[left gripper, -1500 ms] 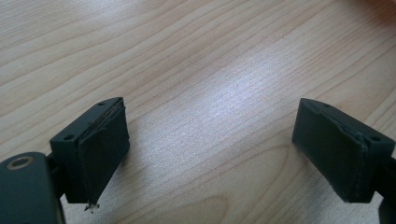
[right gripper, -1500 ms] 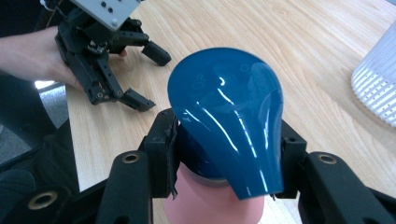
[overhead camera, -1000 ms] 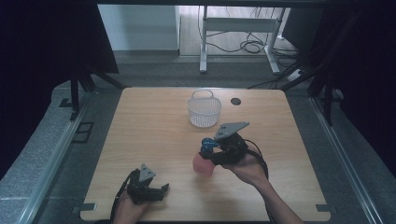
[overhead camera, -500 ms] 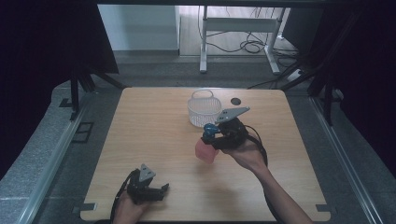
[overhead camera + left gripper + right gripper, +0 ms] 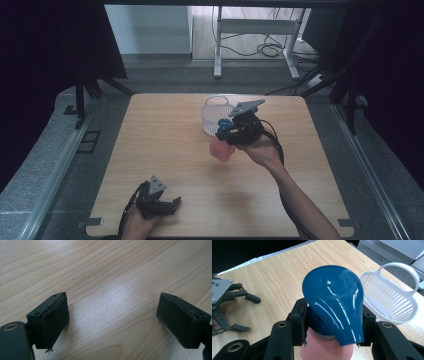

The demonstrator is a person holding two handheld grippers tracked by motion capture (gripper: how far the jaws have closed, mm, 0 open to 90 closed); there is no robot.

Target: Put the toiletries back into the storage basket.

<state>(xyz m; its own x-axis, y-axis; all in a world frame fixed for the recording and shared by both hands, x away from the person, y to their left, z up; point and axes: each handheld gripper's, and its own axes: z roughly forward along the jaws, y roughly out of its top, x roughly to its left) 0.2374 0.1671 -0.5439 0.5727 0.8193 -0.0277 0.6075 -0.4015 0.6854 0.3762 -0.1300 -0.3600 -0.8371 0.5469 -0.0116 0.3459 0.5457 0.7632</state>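
The surface (image 5: 165,150) is pale wood with fine wavy grain lines. Between the black jaws of the right hand-held gripper (image 5: 334,322) sits a bottle (image 5: 329,345) with a soft pink body and a glossy deep blue cap (image 5: 334,307) streaked with white glints. Just beyond that hand-held gripper stands a white basket (image 5: 389,300) with thin ribbed slats. The left hand-held gripper (image 5: 112,320) has matt black pads (image 5: 53,320); seen from above it carries a grey three-cornered plate.

Embossed mark on blue cap (image 5: 334,302) (illegible); no other text
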